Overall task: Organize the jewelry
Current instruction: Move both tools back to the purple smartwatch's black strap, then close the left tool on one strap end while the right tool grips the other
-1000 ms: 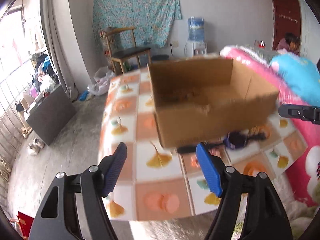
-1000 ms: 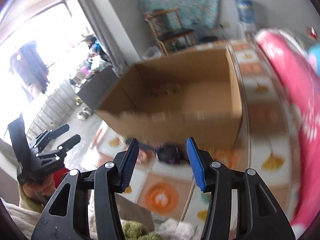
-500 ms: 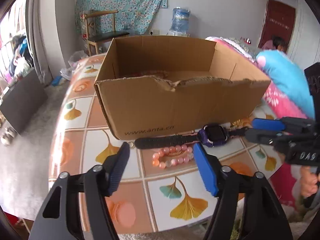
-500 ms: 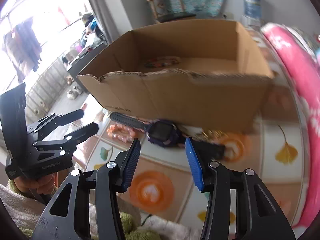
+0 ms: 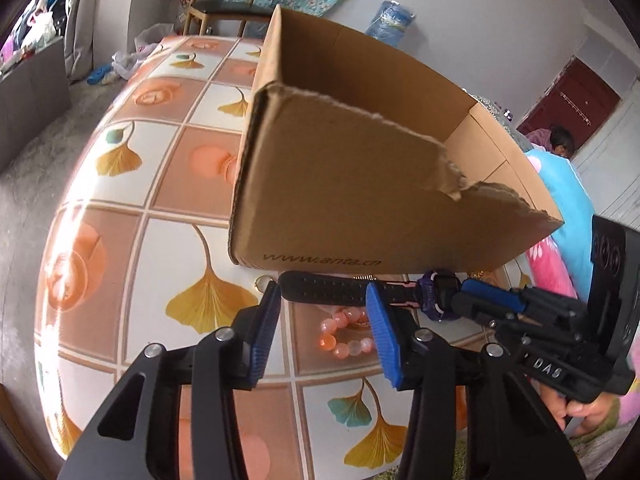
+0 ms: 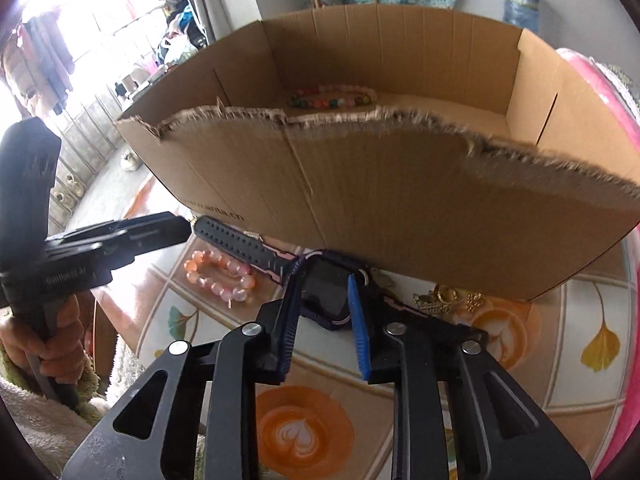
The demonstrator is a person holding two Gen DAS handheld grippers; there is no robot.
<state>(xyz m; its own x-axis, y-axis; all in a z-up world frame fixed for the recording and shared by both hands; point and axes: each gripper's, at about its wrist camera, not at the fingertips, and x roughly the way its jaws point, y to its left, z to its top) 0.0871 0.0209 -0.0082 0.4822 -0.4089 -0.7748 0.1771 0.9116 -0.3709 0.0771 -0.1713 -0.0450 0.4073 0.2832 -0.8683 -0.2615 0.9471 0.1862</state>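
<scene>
A purple smartwatch (image 6: 324, 294) with a black strap (image 5: 324, 292) lies on the table against the front wall of the cardboard box (image 6: 400, 200). My right gripper (image 6: 324, 312) is closing, and its blue pads touch both sides of the watch body. It also shows in the left wrist view as the right gripper (image 5: 460, 300). My left gripper (image 5: 324, 316) is closing too, with its tips at the free strap end and no pad pressing on it. Just below the strap lies a pink bead bracelet (image 5: 344, 332). A multicoloured bead bracelet (image 6: 332, 98) rests inside the box.
Gold jewellery (image 6: 444, 296) lies by the box's front right corner. The round table (image 5: 120, 240) has a tiled leaf-pattern cloth. A pink and blue quilt (image 5: 568, 216) borders the right side. A person's hand (image 6: 56, 344) holds the left gripper (image 6: 160, 232).
Both grippers dropped toward the table in front of the box and narrowed. The right one came down around the watch body, and the left one reached the strap end.
</scene>
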